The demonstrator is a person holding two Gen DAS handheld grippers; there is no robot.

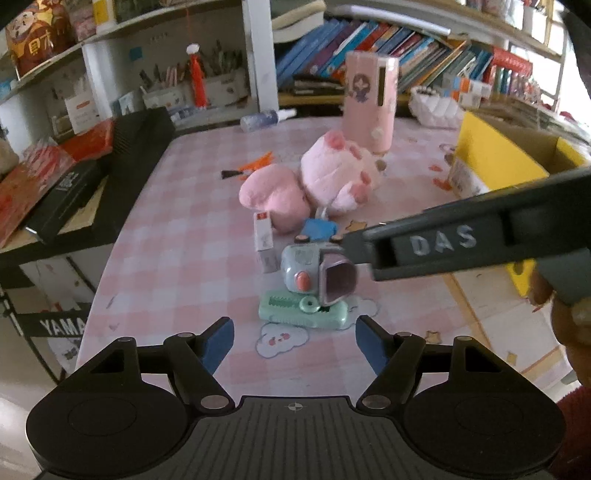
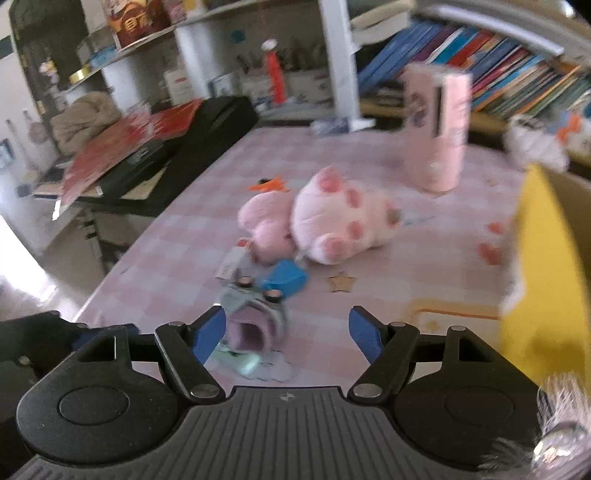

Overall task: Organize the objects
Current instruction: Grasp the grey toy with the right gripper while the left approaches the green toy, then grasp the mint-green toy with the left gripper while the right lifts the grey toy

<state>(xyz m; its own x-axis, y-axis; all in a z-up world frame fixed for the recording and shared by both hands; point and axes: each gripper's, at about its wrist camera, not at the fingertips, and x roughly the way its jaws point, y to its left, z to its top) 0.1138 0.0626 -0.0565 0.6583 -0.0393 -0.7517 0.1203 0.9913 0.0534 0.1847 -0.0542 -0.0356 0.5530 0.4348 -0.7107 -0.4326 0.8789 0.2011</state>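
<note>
Left hand-held gripper [image 1: 294, 341] and right hand-held gripper [image 2: 287, 334]: blue-padded jaws spread wide, nothing gripped. On the pink checked desk [image 1: 177, 236], nearest: mint-green flat plastic case [image 1: 303, 310], grey toy gadget with lilac opening [image 1: 317, 275] on it. Beyond: pink plush toy [image 1: 314, 184], tall pink cylindrical container [image 1: 371, 99], yellow cardboard box [image 1: 495, 162] at right.

Soft daylight is coming in from the right, glaring white at both edges. The left wrist view is staying fairly sharp; the right is smearing with motion blur. Shelves [image 1: 110, 33] are bowing at the rims.
</note>
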